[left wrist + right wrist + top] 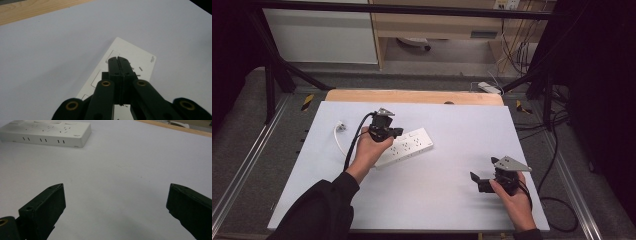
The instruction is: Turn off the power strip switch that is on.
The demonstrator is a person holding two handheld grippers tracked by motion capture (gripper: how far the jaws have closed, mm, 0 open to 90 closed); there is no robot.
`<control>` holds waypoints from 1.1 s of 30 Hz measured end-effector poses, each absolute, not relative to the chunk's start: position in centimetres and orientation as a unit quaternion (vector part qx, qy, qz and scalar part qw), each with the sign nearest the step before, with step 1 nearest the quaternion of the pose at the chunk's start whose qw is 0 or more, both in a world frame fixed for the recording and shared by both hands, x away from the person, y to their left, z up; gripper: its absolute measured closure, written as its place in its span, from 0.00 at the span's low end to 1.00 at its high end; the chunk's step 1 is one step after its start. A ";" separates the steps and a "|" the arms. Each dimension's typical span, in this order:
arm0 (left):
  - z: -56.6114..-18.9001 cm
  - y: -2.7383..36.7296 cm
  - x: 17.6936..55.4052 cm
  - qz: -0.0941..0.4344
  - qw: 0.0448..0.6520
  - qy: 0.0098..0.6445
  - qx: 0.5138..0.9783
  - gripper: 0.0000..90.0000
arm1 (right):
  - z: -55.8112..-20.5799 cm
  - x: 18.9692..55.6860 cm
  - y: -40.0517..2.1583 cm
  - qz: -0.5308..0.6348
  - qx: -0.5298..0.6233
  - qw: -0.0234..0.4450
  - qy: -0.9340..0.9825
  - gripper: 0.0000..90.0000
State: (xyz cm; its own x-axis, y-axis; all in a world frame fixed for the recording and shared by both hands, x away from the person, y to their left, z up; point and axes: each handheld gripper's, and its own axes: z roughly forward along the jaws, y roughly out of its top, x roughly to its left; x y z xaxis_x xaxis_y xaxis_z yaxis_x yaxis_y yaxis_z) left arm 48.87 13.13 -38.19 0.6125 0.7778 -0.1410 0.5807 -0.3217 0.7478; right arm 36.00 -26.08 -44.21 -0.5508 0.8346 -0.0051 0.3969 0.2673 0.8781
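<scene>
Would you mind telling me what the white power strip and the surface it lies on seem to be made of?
The power strip looks like moulded white plastic with a smooth, faintly glossy finish: crisp edges and cleanly cut socket slots. The table surface looks like a matte pale sheet, possibly laminate or plastic board; it shows no grain and hardly any glare. The strip along the far edge looks like light wood, going by its grain.

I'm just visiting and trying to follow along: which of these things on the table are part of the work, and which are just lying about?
In use:
- white power strip
- left claw, shut, tips over the strip's sockets
- right claw, open, waiting over bare table

Lying about:
- white plug and cord at the table's left
- second power strip on the floor beyond
</scene>
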 end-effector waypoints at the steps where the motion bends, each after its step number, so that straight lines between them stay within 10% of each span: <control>1: -38.3 13.1 48.9 0.123 0.400 0.422 0.804 1.00 | -44.2 36.0 -26.1 0.449 0.407 0.243 0.758 0.03; 33: -41.1 12.2 50.4 0.140 0.368 0.417 0.819 1.00 | -44.1 35.8 -26.1 0.453 0.407 0.242 0.755 0.03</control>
